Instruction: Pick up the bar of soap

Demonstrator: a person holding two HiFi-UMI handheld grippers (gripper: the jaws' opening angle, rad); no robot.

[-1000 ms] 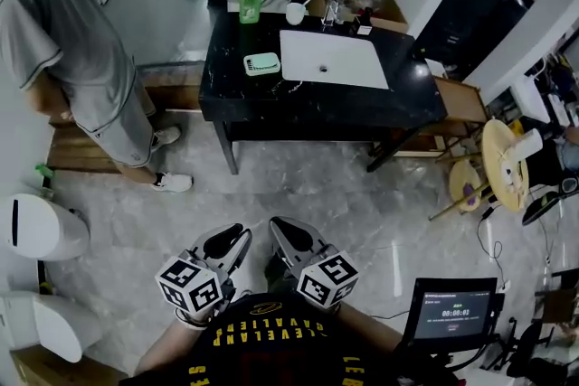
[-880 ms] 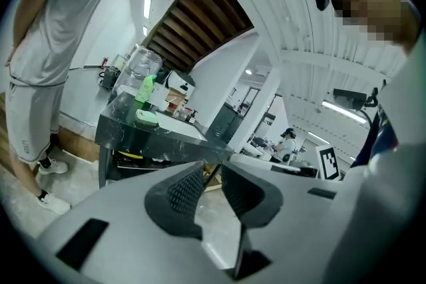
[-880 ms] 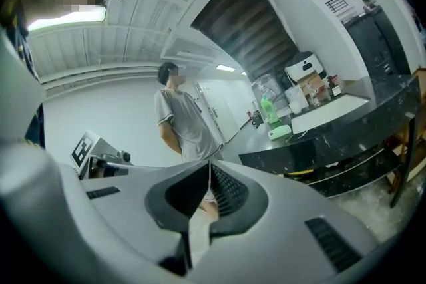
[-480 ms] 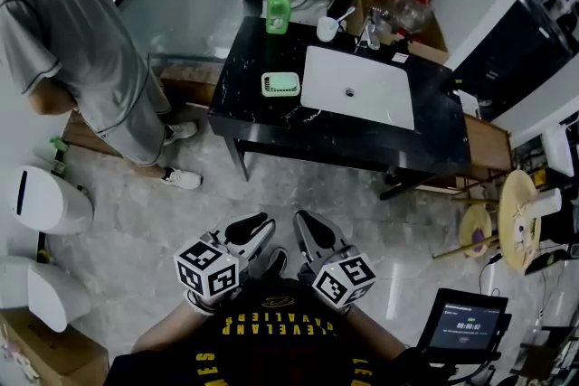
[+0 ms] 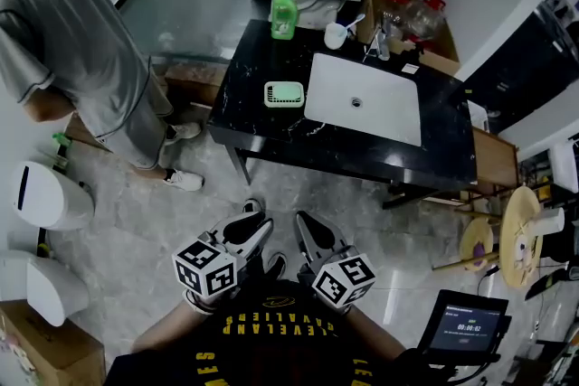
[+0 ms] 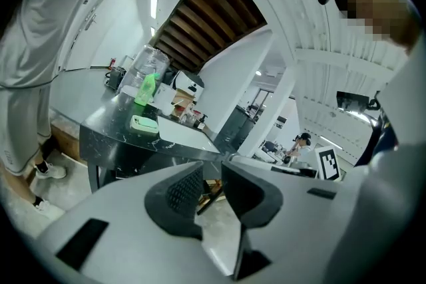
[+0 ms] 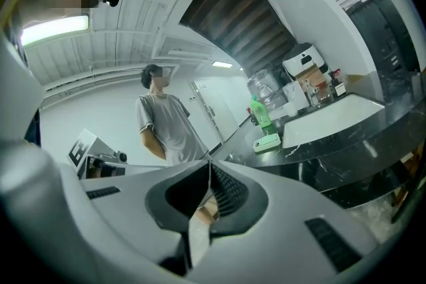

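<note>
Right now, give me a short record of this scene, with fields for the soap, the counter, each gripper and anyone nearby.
soap dish: pale green, on the counter, left of the sink; the bar itself is too small to make out
counter: black, with a white sink
green bottle: upright at the counter's far edge
left gripper: jaws slightly apart, nothing between them, well short of the counter
right gripper: jaws together, empty
person: grey shirt, standing left of the counter

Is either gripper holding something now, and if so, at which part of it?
Nothing is held. The left gripper has its jaws slightly apart and empty; the right gripper has its jaws shut on nothing.
</note>
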